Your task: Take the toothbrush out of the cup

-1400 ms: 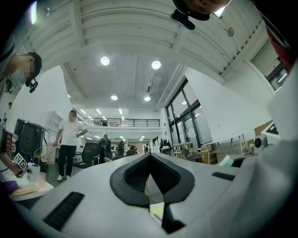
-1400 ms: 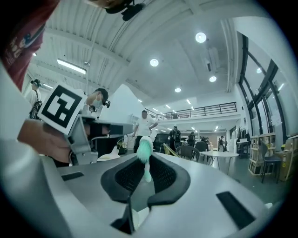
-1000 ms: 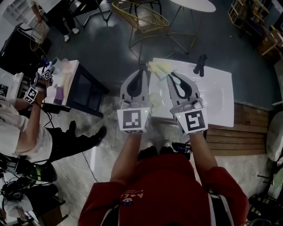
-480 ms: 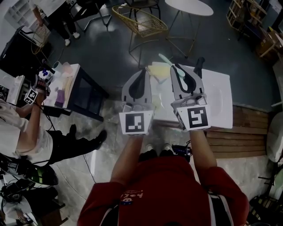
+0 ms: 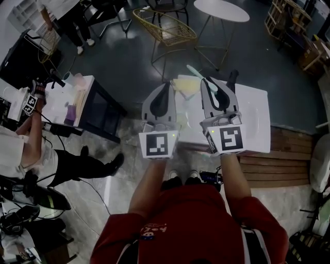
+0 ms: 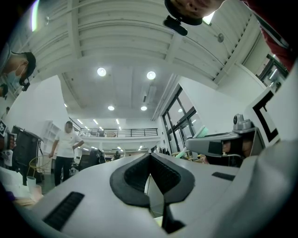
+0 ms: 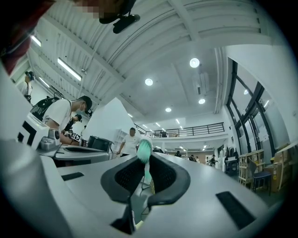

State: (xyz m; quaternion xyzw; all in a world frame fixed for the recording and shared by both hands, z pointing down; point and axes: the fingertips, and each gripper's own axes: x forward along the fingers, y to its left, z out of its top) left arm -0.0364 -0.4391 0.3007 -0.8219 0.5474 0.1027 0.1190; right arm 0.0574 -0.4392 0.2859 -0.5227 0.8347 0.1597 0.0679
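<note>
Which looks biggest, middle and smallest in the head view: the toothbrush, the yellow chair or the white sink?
1. white sink, even though part of it is hidden
2. yellow chair, which stands farther from the camera, so it may look smaller than it really is
3. toothbrush

In the head view, the white rectangular table (image 5: 255, 118) fills the centre right, with the brown wooden slatted platform (image 5: 278, 160) below it. The 2 grey grippers sit side by side at centre, the left gripper (image 5: 165, 86) and the right gripper (image 5: 209, 81). The pale yellow cup (image 5: 183, 85) sits between their tips, at the table's upper-left corner. The mint-green plastic toothbrush (image 5: 196, 72) lies between the right gripper's jaws, slanting to the upper left. The yellow wire chair (image 5: 165, 28) stands at upper centre, with the round white table (image 5: 221, 7) to its right.
</note>
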